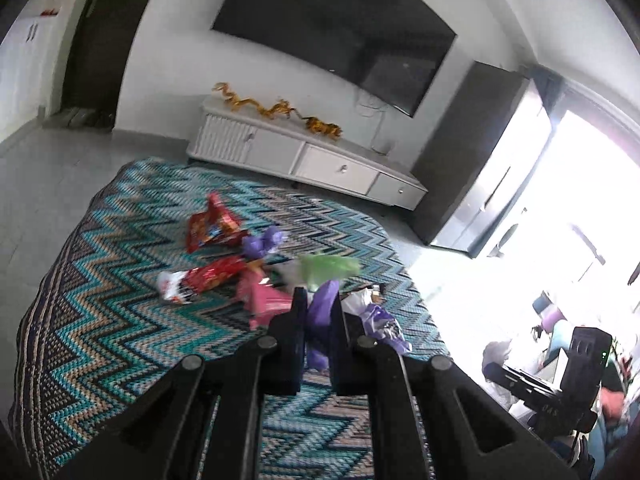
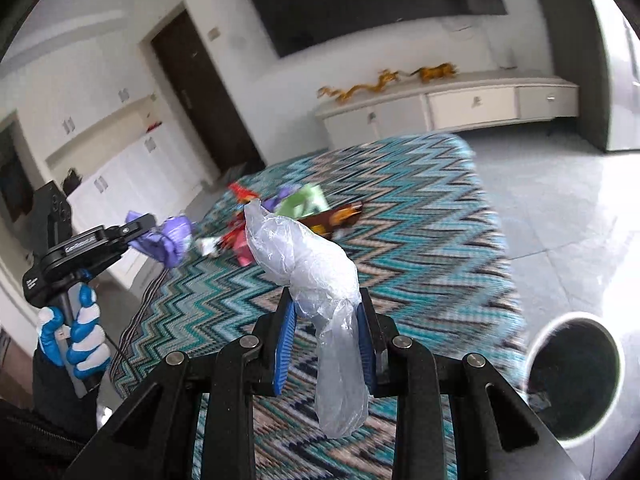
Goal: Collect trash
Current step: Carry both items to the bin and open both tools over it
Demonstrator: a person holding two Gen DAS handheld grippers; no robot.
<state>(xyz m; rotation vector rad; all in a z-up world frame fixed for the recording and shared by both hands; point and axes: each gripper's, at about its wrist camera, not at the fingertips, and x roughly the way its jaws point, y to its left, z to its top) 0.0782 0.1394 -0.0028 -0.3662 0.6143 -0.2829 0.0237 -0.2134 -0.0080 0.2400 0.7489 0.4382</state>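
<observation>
A: Left gripper (image 1: 318,300)?
B: Clamped on a purple wrapper (image 1: 320,316), lifted above the zigzag rug (image 1: 120,280).
A: Right gripper (image 2: 326,304)?
B: Pinching a clear plastic bag (image 2: 316,272), also off the rug.
A: Rest of the trash?
B: Red snack packets (image 1: 212,224), green wrapper (image 1: 328,266), pink wrapper (image 1: 264,296) piled mid-rug. Dark bin (image 2: 572,376) on the floor beside the rug.

A home living room is showing: wall-mounted television (image 1: 336,28) hanging above a white media cabinet (image 1: 304,156), zigzag rug (image 1: 120,280).
</observation>
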